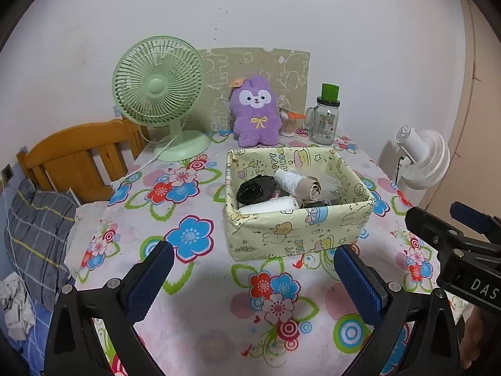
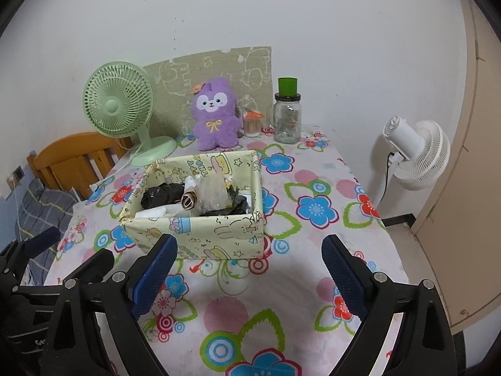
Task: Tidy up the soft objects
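A: What is the left claw (image 1: 252, 277) doing?

B: It is hanging over the near part of the counter (image 1: 200, 322) with its blue-padded fingers (image 1: 150, 282) spread wide, gripping nothing and touching nothing.

A: And the right claw (image 2: 249, 274)?

B: It is doing the same: its jaws are standing far apart with only the flowered cloth showing between them. From the left wrist view, the right claw is showing at the right edge, beside the left one.

A: Where is the box sitting relative to them?

B: The paper-covered box (image 1: 297, 232) is sitting just ahead of both claws, near the middle of the counter. In the left view its near wall is lying just beyond the fingertips and a little right; in the right view it is lying ahead and slightly left.

A: What is lying inside it?

B: Rolled soft bags: a black roll (image 1: 255, 188) at the left, a white roll (image 1: 289, 179) beside it, a beige roll (image 1: 311, 189), a flat white piece along the near wall, and some clear crinkled plastic (image 2: 214, 192).

A: And farther back?

B: A purple plush toy (image 1: 256, 109) is standing against the wall, a green fan (image 1: 158, 89) to its left, a glass jar (image 1: 324, 119) with a green cap to its right. A white fan (image 2: 416, 153) is standing off the counter at the right, and a wooden headboard (image 1: 78, 153) at the left.
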A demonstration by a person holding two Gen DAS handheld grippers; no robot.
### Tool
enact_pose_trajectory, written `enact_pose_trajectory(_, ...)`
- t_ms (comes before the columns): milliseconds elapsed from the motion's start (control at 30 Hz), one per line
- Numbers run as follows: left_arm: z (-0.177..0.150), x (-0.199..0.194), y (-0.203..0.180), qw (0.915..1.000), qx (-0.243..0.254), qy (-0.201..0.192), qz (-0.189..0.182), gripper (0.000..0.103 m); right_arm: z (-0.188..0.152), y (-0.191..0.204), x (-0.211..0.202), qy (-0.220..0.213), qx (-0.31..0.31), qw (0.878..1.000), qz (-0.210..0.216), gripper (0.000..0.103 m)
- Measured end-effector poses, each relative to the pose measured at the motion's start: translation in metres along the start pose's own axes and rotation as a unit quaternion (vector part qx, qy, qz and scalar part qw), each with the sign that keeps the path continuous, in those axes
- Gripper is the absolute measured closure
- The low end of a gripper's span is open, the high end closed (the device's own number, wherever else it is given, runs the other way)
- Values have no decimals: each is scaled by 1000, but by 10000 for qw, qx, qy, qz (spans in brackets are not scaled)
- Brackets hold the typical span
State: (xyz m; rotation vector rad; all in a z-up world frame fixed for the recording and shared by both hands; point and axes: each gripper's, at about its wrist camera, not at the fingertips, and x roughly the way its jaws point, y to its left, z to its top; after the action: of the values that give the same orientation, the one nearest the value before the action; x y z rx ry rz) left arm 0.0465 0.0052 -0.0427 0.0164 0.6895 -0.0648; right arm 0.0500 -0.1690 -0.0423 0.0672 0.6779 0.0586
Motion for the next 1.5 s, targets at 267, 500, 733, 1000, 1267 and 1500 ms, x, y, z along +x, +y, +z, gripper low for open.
enact_pose_trajectory(267,1,-27,0,9996,44,-250,-92,0,-6,2,-20,-109,-102,9999,-37,8)
enact_pose_trajectory(500,-2,-46,-1,9993,33,-370,-93,0,-10,7,-42,-283,-215,9993,-130,8)
enact_pose_trajectory(733,-5,-61,-6,9985,143,-522,-25,0,-11,8,-56,-321,-294,9988,-213,8)
enact_pose_trajectory(1000,-4,-71,-4,9984,132,-557,-30,0,-9,12,-67,-394,-337,9983,-262,8)
enact_pose_trajectory(1267,-1,-76,0,9981,92,-602,41,0,-4,19,-69,-439,-407,9979,-237,8)
enact_pose_trajectory(1500,2,-83,1,9972,53,-745,88,0,1,18,-72,-494,-395,9979,-123,8)
